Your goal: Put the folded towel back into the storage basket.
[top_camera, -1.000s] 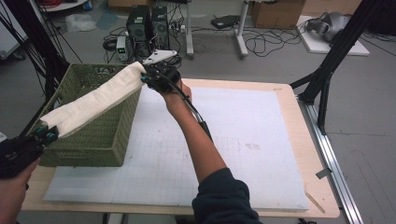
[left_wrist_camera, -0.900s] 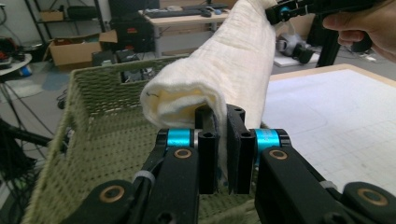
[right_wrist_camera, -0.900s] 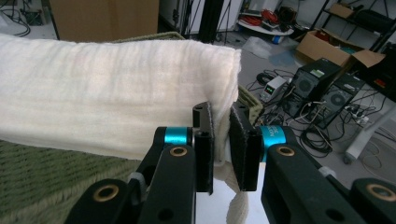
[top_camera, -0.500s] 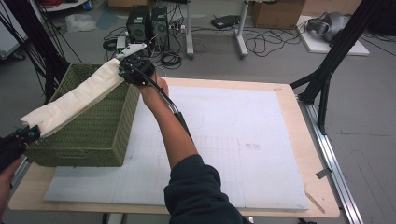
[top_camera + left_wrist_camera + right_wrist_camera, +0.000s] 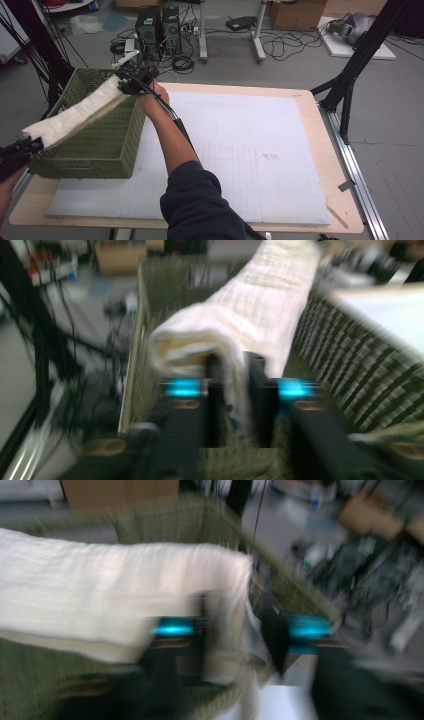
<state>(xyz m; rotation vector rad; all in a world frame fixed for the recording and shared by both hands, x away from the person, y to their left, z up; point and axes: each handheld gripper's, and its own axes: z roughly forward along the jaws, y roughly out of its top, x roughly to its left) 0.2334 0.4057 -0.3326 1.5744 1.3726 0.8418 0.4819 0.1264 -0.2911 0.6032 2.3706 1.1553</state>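
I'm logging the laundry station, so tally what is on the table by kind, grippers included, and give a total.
Basket: 1
Towel: 1, folded, spanning the basket top
Mat: 1
Grippers: 2, left and right, one at each towel end, fingers just opening with the cloth between them
Total: 5

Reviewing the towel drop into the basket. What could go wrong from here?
1. The towel spans the basket corner to corner and looks longer than the opening, so it may drape over the rim instead of falling in.
2. Both sets of jaws have just been opening with cloth between them; the left gripper or right gripper could snag a fold.
3. An uneven release might tip one end out.
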